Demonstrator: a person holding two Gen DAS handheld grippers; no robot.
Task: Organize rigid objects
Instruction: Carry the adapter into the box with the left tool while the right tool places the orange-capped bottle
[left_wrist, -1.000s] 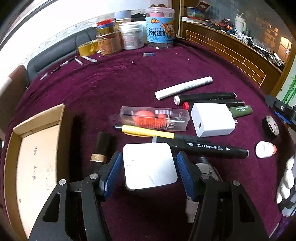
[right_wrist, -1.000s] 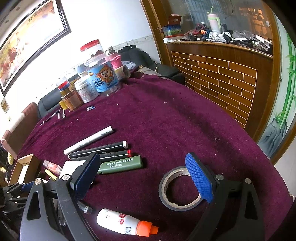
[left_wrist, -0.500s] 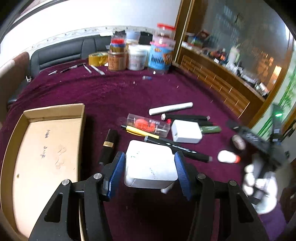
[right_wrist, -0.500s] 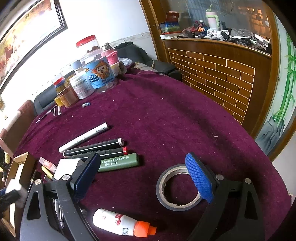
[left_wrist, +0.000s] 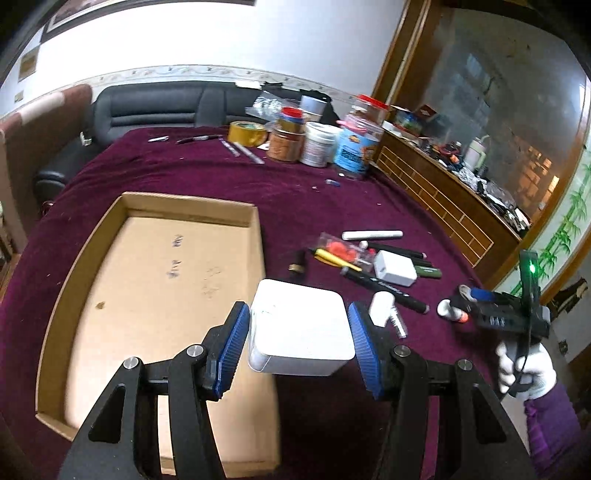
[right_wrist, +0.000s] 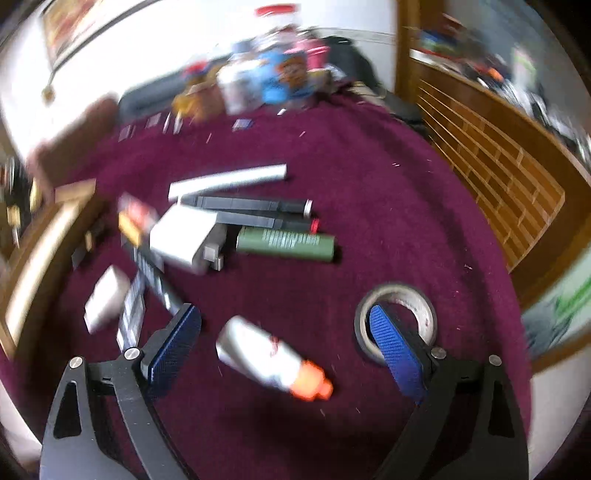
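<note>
Left of centre in my left view lies the cardboard tray (left_wrist: 122, 295). My left gripper (left_wrist: 297, 338) clamps the white box (left_wrist: 299, 328) at lower centre, over the tray's right edge. My right gripper (right_wrist: 284, 341) is spread wide around the glue bottle (right_wrist: 271, 358).

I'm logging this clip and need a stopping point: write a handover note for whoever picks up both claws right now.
Left claw: shut on the large white square plastic box, held in the air near the right wall of the shallow cardboard tray.
Right claw: open, holding nothing, low over the white glue bottle with an orange cap; one pad sits over the black tape roll.
Done: nothing lies in the tray yet.
Left: set the box in the tray, then collect the markers, green tube, smaller white charger block, bottle and tape from the maroon tablecloth. The right view is motion-blurred.
</note>
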